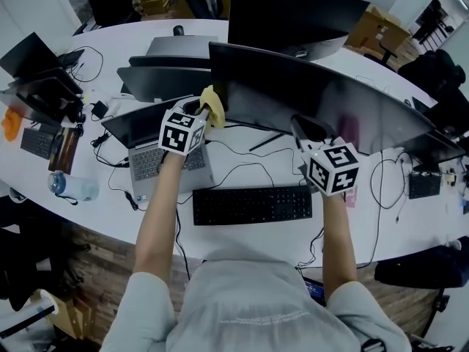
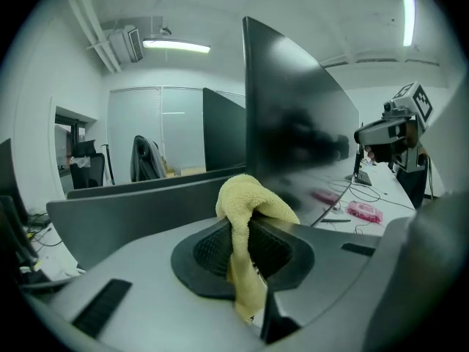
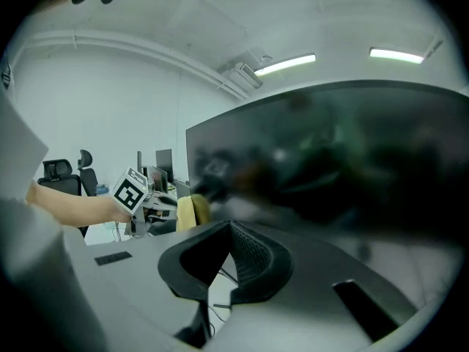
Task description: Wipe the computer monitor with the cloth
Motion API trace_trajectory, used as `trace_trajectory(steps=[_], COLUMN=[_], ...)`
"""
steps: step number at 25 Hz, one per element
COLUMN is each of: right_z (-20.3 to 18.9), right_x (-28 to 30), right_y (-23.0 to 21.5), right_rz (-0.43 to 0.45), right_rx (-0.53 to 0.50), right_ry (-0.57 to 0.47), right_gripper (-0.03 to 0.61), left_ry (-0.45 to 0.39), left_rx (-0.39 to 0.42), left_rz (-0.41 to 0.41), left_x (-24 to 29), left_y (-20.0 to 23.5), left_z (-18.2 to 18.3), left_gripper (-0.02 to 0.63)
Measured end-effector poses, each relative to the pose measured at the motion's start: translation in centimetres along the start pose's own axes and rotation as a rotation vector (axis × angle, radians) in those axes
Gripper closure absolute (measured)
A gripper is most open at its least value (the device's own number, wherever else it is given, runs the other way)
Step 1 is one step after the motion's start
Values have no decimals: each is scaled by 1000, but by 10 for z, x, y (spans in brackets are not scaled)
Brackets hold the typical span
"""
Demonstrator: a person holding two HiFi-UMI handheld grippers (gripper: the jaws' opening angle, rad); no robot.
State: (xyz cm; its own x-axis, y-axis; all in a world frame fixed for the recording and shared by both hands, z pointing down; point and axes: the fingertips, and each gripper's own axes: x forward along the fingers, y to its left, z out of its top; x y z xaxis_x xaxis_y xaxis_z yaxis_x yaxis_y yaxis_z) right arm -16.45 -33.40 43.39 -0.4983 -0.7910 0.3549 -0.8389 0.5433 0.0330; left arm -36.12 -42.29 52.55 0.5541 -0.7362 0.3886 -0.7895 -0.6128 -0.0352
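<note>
Here, the left hand-held gripper [image 2: 245,229] clamps the yellow cloth [image 2: 253,196] beside the monitor [image 2: 293,108] edge.

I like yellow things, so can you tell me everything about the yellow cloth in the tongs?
The cloth is pale yellow and fluffy, like soft towel fabric. It is bunched up and pinched between the jaws of the left tongs, with a puffy lump above them and a tail hanging below. It sits by the left edge of the dark monitor; I can't tell if it touches the screen.
</note>
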Motion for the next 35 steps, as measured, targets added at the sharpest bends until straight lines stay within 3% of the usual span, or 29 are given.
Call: trace_trajectory(steps=[7, 18, 35], right_z=[-19, -37, -60], right_x=[13, 24, 27], right_y=[3, -7, -23], right_rz=[21, 13, -18], right_rx=[2, 32, 83], right_ry=[38, 76, 89], right_gripper=[551, 551, 551], left_ry=[59, 108, 186], left_rx=[-31, -240, -433], left_rz=[-35, -65, -89], left_x=[19, 45, 68], left_y=[-3, -5, -15], left_z=[-42, -94, -141], left_gripper=[558, 558, 558])
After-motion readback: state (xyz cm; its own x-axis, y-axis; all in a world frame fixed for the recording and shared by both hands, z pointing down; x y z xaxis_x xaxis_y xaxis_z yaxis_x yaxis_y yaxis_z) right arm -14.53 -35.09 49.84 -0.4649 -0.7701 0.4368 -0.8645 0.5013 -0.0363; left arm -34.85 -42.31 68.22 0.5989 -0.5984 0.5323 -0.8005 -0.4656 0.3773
